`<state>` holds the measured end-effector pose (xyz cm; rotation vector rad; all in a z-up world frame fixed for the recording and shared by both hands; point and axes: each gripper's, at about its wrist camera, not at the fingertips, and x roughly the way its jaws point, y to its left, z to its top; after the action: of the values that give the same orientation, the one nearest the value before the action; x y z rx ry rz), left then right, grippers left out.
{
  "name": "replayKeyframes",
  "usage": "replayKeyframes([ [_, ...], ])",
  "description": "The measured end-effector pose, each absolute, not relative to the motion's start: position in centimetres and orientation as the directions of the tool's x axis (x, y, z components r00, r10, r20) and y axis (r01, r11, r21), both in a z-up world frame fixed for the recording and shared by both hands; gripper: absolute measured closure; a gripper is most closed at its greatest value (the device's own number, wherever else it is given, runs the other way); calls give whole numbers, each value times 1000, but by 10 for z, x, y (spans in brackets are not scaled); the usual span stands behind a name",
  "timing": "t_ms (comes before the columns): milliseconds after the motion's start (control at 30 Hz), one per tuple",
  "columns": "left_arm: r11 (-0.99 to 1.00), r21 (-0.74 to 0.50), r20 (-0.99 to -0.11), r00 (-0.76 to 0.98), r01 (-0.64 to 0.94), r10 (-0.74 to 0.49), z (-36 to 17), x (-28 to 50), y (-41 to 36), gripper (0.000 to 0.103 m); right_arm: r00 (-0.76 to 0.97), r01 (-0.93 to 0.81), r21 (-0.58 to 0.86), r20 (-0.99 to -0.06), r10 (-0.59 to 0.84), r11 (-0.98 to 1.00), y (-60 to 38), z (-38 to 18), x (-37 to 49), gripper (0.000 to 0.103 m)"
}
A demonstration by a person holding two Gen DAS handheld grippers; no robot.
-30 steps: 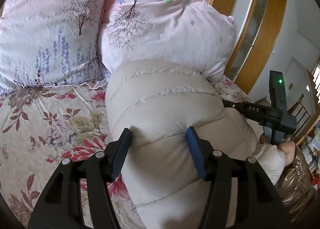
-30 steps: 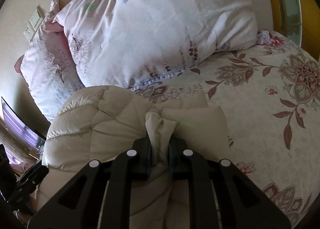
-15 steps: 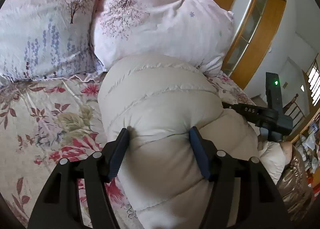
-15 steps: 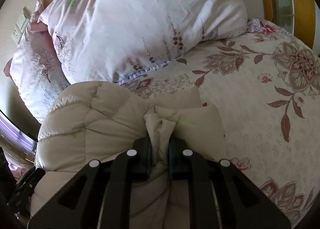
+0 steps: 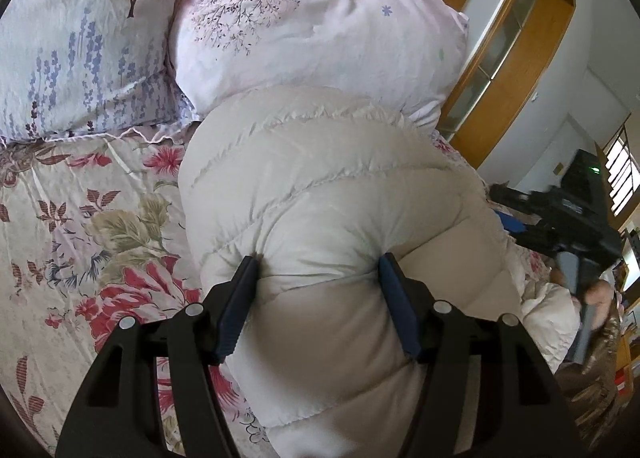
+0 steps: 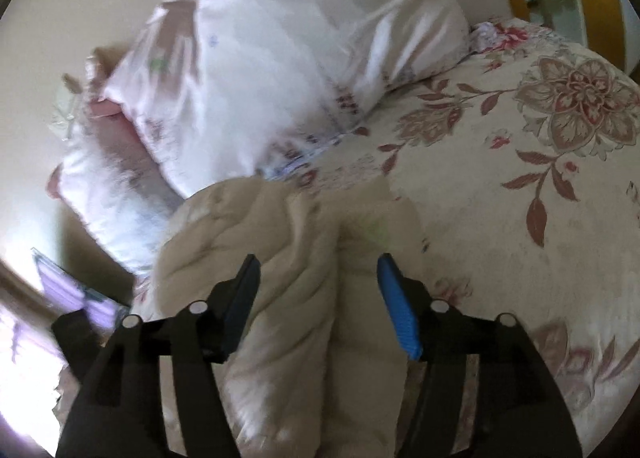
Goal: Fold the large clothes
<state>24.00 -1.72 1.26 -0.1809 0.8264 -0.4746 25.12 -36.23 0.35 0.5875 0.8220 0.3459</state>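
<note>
Jacket (image 5: pixel 320 186) roll, long axis from left tool (image 5: pixel 318 298) toward pillows (image 5: pixel 312 26)

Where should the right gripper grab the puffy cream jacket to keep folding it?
Probably the raised fold ridge of the jacket that runs between the right gripper, whose jaws are opening. Come from above along the fingers; that ridge is narrow enough to pinch, unlike the bulging roll that the left gripper squeezes.
</note>
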Motion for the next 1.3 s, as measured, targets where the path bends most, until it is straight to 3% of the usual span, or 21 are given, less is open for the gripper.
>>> replayKeyframes([
  [100, 882, -334, -664, 582, 332, -470, 13, 239, -18, 39, 592, -98, 592, -611, 525, 800, -350, 1, 244, 40],
  [133, 883, -334, -664, 582, 331, -469, 12, 239, -18, 39, 577, -106, 591, -618, 534, 799, -346, -3, 244, 44],
  [167, 883, -333, -665, 582, 330, -468, 12, 239, -18, 39, 565, -116, 586, -625, 538, 802, -340, -8, 243, 67],
  [200, 883, -333, -664, 583, 330, -468, 12, 239, -18, 39, 561, -125, 582, -627, 541, 804, -336, -11, 243, 78],
  [267, 884, -327, -660, 589, 334, -467, 13, 237, -18, 39, 582, -103, 558, -637, 505, 823, -336, -15, 242, 84],
  [600, 860, -239, -556, 663, 450, -501, 52, 178, -28, 41, 616, -45, 438, -696, 370, 898, -330, -39, 239, 86],
  [700, 852, -176, -568, 656, 493, -497, 54, 157, -41, 41, 627, -41, 419, -696, 350, 907, -332, -36, 235, 75],
  [767, 848, -159, -580, 647, 506, -495, 53, 150, -46, 41, 644, -28, 385, -698, 312, 922, -335, -27, 229, 57],
  [800, 846, -157, -579, 646, 509, -497, 53, 147, -47, 41, 668, -23, 361, -688, 283, 932, -337, -19, 220, 55],
  [900, 849, -146, -579, 653, 507, -489, 55, 142, -45, 41, 750, -47, 331, -611, 252, 943, -342, 9, 187, 56],
  [1033, 853, -136, -592, 649, 504, -478, 53, 137, -50, 41, 775, -234, 293, -520, 360, 927, -319, 39, 134, 65],
  [1167, 858, -106, -605, 652, 503, -457, 50, 125, -56, 41, 739, -314, 187, -568, 363, 931, -290, 31, 108, 70],
  [1300, 860, -83, -626, 645, 503, -438, 41, 122, -61, 41, 703, -255, 125, -657, 273, 959, -285, 2, 114, 80],
])
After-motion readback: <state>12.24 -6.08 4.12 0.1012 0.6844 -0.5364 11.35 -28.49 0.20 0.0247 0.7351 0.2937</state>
